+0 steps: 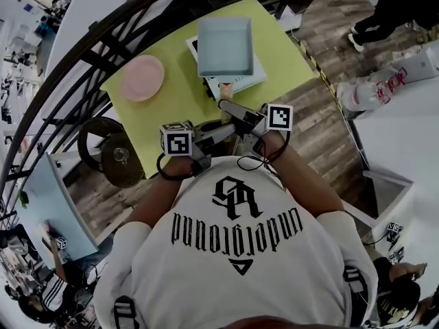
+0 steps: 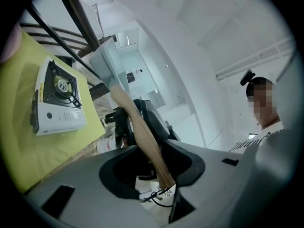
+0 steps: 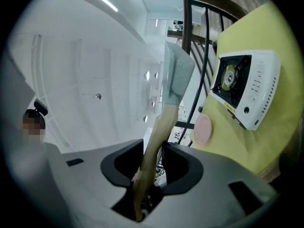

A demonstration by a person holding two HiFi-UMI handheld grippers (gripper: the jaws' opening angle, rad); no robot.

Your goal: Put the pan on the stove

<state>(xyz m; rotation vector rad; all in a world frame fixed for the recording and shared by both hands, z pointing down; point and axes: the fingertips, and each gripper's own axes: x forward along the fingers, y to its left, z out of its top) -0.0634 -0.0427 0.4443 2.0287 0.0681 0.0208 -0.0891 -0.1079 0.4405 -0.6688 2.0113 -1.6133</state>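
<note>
A square pale-blue pan [image 1: 225, 46] with a wooden handle [image 1: 225, 88] hangs over the white single-burner stove [image 1: 230, 82] on the yellow-green table [image 1: 171, 101]. Both grippers hold the handle side by side at the table's near edge: left gripper [image 1: 221, 127], right gripper [image 1: 230, 108]. In the left gripper view the handle [image 2: 142, 137] passes between the jaws of the left gripper [image 2: 152, 163] up to the pan [image 2: 107, 63], and the stove [image 2: 59, 99] lies at left. In the right gripper view the right gripper [image 3: 151, 172] is shut on the handle [image 3: 154, 146], with the pan [image 3: 175, 77] and stove [image 3: 244, 87] beyond.
A pink plate [image 1: 143, 77] lies on the table's left part. A curved black railing [image 1: 103, 40] runs behind the table. A dark round stand [image 1: 110, 153] with a lid stands at lower left. White bags [image 1: 370, 88] and a person's legs [image 1: 401, 5] are at right.
</note>
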